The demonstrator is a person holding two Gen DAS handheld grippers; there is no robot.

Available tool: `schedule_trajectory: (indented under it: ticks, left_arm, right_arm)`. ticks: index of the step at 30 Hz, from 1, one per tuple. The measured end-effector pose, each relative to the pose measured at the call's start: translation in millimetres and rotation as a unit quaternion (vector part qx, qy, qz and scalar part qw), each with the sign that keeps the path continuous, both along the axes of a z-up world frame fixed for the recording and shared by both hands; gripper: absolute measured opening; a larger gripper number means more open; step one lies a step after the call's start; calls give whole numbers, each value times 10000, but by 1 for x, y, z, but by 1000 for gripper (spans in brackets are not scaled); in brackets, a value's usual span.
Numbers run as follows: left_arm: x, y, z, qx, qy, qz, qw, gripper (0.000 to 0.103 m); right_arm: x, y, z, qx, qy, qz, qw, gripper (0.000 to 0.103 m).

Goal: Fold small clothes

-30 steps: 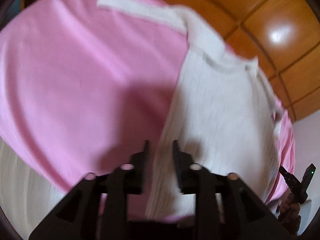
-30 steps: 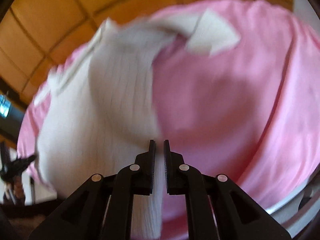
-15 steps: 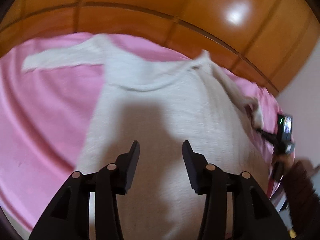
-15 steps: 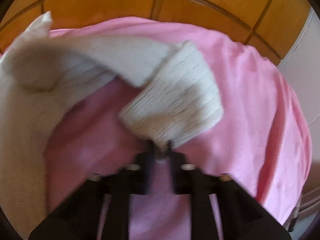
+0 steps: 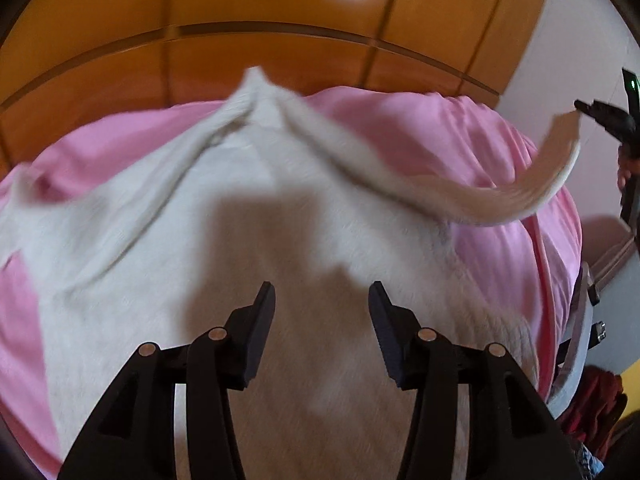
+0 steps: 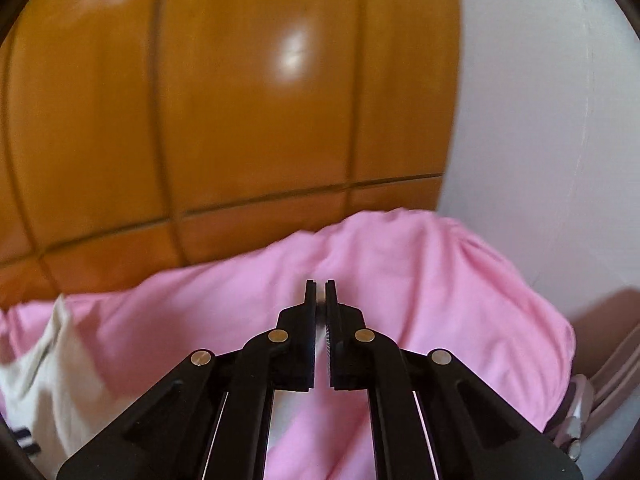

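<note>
White knit sweater (image 5: 248,216) lies spread on the pink sheet (image 5: 432,132), body directly under and beyond the left gripper (image 5: 322,300). Left jaws stand wide apart above the fabric, holding nothing. One sleeve (image 5: 520,196) is lifted off to the right, its cuff pinched by the right gripper (image 5: 600,114) at far right. In the right wrist view, the right gripper (image 6: 319,300) has its jaws nearly closed on a sliver of white knit. Orange wood panelling (image 6: 240,100) behind.
</note>
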State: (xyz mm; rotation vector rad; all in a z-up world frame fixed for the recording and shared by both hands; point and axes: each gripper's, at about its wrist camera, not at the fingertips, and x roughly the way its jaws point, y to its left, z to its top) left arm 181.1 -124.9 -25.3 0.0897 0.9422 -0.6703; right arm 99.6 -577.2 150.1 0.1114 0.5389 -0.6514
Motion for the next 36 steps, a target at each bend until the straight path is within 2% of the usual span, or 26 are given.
schedule_trajectory:
  ticks: [2, 5, 8, 12, 17, 21, 23, 24, 25, 27, 29, 31, 33, 35, 36]
  left_arm:
    - [12, -22, -2, 82, 1, -173, 9998, 48]
    - [32, -56, -10, 268, 92, -406, 9988, 47]
    - [51, -83, -19, 336, 250, -501, 9979, 47]
    - [84, -117, -27, 448, 378, -425, 9974, 47]
    - [145, -143, -23, 552, 444, 258, 9972, 47]
    - [176, -132, -20, 681, 336, 1004, 9920, 48]
    - [176, -116, -21, 690, 266, 1204, 9900, 49]
    - [175, -108, -23, 747, 220, 1325, 9881, 49]
    - [173, -100, -23, 714, 195, 1383, 9876, 48]
    - [160, -89, -22, 567, 104, 1319, 9896, 47]
    - [145, -86, -21, 506, 6, 1063, 9930, 47]
    - [124, -90, -21, 625, -230, 730, 9951, 47]
    - [116, -103, -24, 706, -285, 500, 9958, 48]
    - [114, -107, -29, 708, -197, 396, 9965, 49]
    - [115, -111, -30, 725, -176, 424, 9963, 50]
  right_arm:
    - [1, -24, 2, 141, -13, -249, 9996, 2]
    - [-3, -66, 0, 720, -218, -704, 9947, 2]
    - [-10, -99, -13, 1234, -389, -1073, 9858, 2]
    - [-10, -130, -29, 1499, -338, -1498, 9767, 2]
    - [6, -166, -44, 1764, -278, -1944, 9645, 0]
    - [11, -188, -48, 2149, -553, -1982, 9547, 0]
    - [7, -185, -54, 2123, -680, -1907, 9560, 1]
    - [3, -178, -61, 2207, -697, -1767, 9567, 13]
    - [0, -169, -72, 2292, -679, -1604, 9577, 32]
    - [-11, -150, -94, 2505, -666, -1357, 9562, 46]
    - [-23, -120, -123, 2764, -475, -1037, 9542, 46]
    - [-35, -93, -146, 2990, -309, -788, 9505, 46]
    - [-45, -57, -171, 3417, -124, -162, 9396, 46]
    - [-36, -32, -191, 3373, 452, 162, 9402, 46]
    - [-27, -21, -200, 3314, 701, 320, 9404, 41]
